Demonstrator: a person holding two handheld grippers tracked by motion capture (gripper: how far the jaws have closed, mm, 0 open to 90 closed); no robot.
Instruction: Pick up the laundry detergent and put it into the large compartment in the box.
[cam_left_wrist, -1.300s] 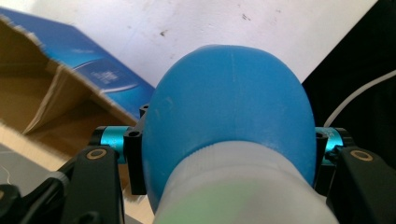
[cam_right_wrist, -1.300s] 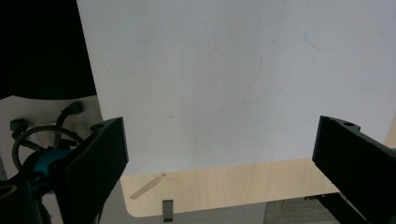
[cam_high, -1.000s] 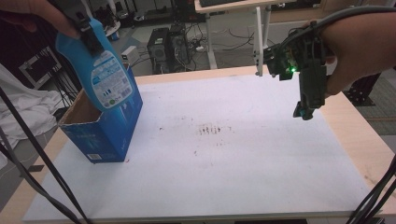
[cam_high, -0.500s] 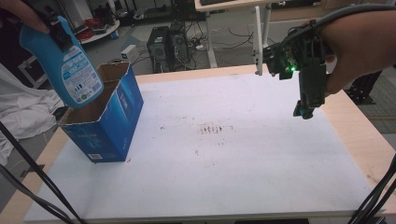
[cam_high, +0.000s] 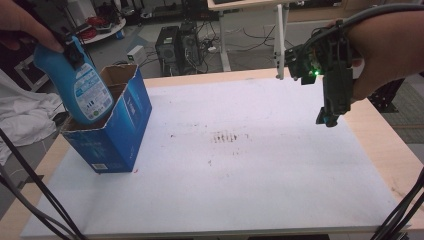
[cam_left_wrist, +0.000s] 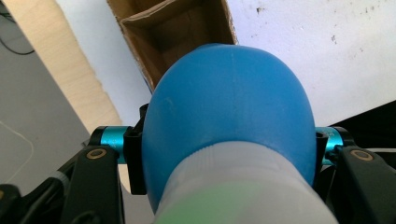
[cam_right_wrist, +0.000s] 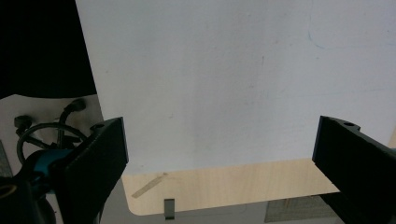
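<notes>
Inside box (cam_high: 120, 135) rim, left gripper (cam_high: 70, 47) holds bottle (cam_high: 82, 90).

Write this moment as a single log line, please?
left gripper: shut on blue bottle | bottle: partly inside blue box | right gripper: open

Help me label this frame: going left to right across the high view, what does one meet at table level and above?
White cloth → blue bottle held by the left gripper → blue cardboard box → dark smudge on the white mat → right gripper.
</notes>
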